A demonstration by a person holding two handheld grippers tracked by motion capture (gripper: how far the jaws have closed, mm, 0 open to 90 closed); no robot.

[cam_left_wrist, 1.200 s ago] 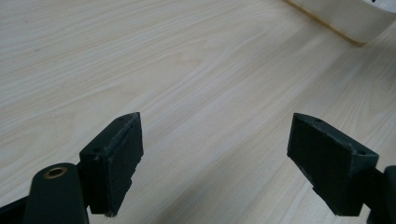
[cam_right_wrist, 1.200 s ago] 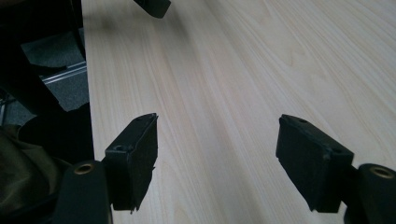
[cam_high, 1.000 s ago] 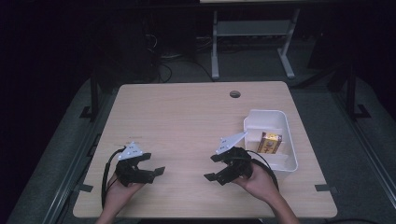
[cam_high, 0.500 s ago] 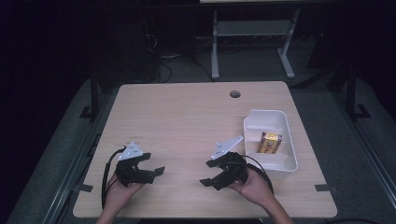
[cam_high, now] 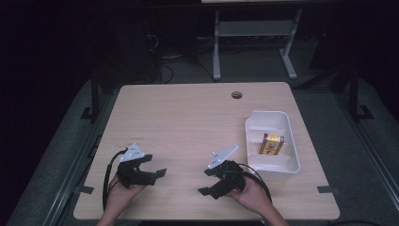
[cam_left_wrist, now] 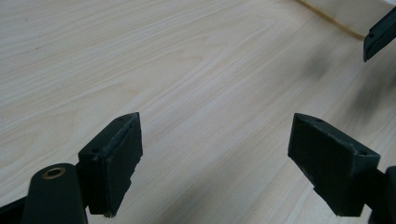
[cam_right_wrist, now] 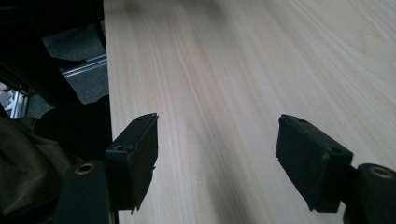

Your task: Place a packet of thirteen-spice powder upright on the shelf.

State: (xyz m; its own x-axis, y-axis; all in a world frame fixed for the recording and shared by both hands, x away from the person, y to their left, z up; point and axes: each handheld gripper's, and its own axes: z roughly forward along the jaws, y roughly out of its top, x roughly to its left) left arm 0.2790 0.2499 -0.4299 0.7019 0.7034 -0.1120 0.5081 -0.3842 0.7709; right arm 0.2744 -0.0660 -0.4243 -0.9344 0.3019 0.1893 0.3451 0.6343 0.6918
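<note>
My left gripper point(cam_high: 155, 165) rests low over the front left of the wooden table point(cam_high: 188, 122), held by a hand, its jaws wide apart. In the left gripper view the left gripper point(cam_left_wrist: 215, 158) is open over bare wood, nothing between the pads. My right gripper point(cam_high: 206, 182) sits near the front edge right of centre, pointing left toward the other one. The right gripper point(cam_right_wrist: 217, 158) is open too, with only tabletop between its jaws. One jaw tip of the right gripper point(cam_left_wrist: 379, 36) pokes into the top right of the left gripper view.
A white tray point(cam_high: 282, 167) stands at the right side of the table with a yellow box point(cam_high: 271, 144) lying in it. A round cable hole point(cam_high: 236, 94) sits near the far edge. The table's edge and dark floor point(cam_right_wrist: 79, 70) lie left of the right gripper.
The right hand has drifted down and to the left, toward the front edge and away from the tray. The left hand has stayed put. Both pairs of jaws look unchanged.
</note>
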